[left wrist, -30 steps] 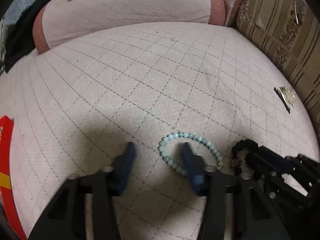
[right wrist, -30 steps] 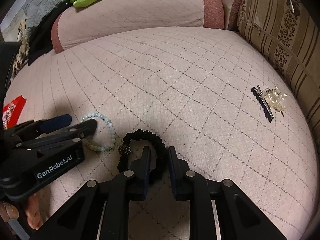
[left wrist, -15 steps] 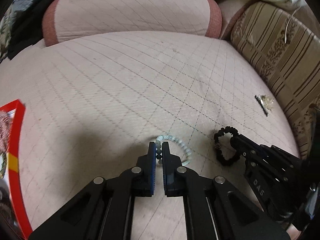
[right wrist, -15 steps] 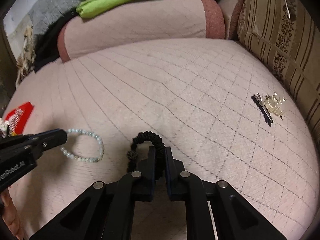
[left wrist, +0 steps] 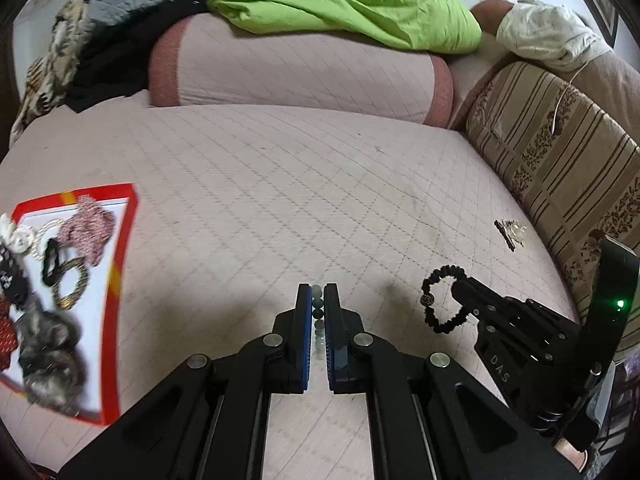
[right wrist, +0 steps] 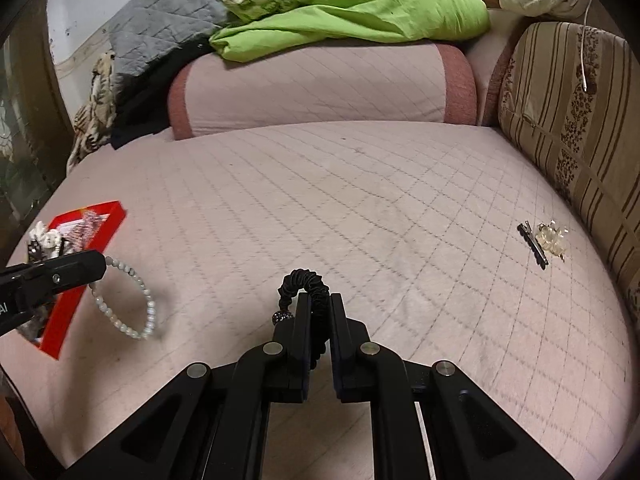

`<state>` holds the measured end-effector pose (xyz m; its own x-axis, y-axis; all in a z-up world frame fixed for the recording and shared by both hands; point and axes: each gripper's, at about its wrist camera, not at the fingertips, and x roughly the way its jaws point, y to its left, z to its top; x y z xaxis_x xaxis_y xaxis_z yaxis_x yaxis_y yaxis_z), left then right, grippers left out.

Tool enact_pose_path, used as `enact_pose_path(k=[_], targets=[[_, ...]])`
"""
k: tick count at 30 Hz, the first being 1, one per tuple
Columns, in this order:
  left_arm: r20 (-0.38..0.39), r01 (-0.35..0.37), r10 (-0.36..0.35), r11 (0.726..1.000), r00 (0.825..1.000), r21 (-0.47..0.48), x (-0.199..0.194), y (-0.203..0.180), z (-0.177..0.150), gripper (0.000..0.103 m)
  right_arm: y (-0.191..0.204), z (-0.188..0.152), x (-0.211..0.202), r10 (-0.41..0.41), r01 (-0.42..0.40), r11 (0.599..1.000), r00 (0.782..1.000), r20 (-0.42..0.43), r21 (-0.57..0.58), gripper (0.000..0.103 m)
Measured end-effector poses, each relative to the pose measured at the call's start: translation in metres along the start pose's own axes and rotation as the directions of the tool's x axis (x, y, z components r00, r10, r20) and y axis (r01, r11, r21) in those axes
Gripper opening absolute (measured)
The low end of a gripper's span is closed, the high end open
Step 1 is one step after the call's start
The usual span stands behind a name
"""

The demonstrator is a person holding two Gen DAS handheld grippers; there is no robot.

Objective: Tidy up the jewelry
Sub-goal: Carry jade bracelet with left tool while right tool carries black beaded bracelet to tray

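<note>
Gripping now, your left gripper (left wrist: 317, 312) has clamped the pale bead bracelet (right wrist: 132, 308) it straddled before; your right gripper (right wrist: 320, 320) pinches the black bracelet (right wrist: 304, 282); both hang lifted above the bed (right wrist: 320, 200).

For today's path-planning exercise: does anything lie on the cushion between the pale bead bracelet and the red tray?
Nothing visible does. The pale bead bracelet hangs from the left hand-held gripper beside the red tray; only bare sofa cushion shows between them.
</note>
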<state>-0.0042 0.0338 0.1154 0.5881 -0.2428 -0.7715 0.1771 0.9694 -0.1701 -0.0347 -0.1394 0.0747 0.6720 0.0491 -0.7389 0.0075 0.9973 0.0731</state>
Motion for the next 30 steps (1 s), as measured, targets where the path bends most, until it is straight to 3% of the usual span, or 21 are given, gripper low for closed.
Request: enact_pose_path(k=[13, 30], targets=[[0.073, -0.094, 0.095, 0.995, 0.993, -0.021, -0.058, 0.029, -0.036, 0.005, 0.039, -0.022, -0.041, -0.06, 0.059, 0.997, 0.998, -0.028, -0.044, 0.009], [0.158, -0.226, 0.23, 0.973, 0.96, -0.044, -0.109, 0.05, -0.055, 0.005, 0.094, -0.031, -0.078, -0.066, 0.065, 0.988, 0.998, -0.008, -0.139, 0.009]])
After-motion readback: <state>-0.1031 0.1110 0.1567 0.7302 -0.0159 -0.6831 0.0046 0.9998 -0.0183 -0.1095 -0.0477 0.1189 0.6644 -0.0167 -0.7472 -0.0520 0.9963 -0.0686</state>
